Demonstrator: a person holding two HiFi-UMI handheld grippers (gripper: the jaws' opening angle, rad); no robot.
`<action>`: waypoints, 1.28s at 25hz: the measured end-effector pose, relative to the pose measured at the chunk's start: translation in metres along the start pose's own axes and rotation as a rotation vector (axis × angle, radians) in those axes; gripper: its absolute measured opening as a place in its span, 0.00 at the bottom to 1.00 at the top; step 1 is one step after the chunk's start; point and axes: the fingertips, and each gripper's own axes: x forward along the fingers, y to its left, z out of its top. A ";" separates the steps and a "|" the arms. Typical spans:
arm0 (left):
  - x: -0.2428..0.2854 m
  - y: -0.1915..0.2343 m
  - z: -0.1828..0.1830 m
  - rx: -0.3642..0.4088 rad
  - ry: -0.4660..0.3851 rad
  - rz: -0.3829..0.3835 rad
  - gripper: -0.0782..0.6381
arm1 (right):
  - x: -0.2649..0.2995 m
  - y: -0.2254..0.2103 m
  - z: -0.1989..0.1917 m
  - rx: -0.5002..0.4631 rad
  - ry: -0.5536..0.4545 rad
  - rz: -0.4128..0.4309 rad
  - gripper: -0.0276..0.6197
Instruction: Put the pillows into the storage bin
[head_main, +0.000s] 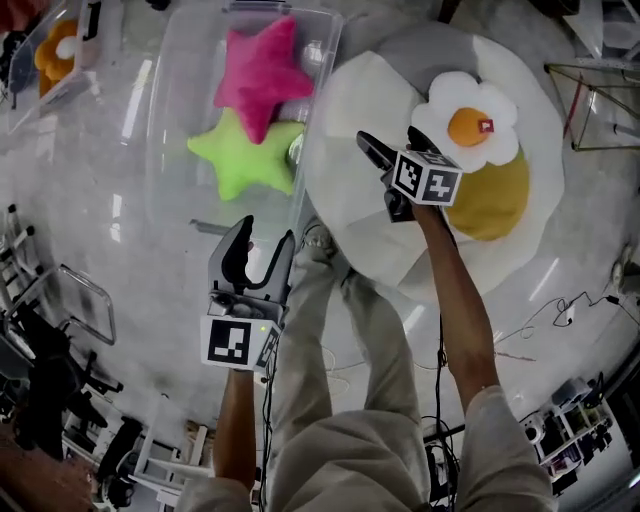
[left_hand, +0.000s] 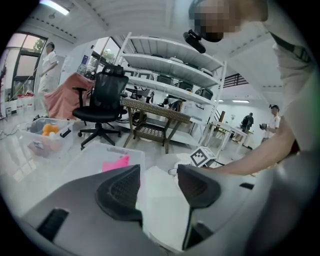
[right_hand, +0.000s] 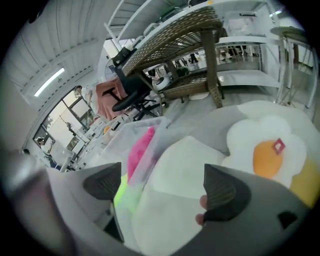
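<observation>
Pink star pillow and green star pillow lie in the storage bin at eleven o'clock, the egg pillow at its three o'clock beneath the wide-open right gripper, and the left gripper, jaws apart, at its five o'clock.

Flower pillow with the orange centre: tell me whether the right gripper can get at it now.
Probably yes. The right gripper hangs just beside the flower pillow, its fingers wide open and empty, and nothing covers the pillow.
</observation>
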 end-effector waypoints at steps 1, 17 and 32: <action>0.008 -0.009 -0.001 0.010 0.008 -0.016 0.43 | -0.008 -0.019 -0.004 0.014 -0.006 -0.024 0.83; 0.119 -0.151 -0.054 0.111 0.114 -0.141 0.43 | -0.076 -0.305 -0.101 0.217 0.035 -0.325 0.77; 0.152 -0.127 -0.101 0.145 0.123 -0.121 0.43 | -0.025 -0.373 -0.145 0.301 0.089 -0.371 0.52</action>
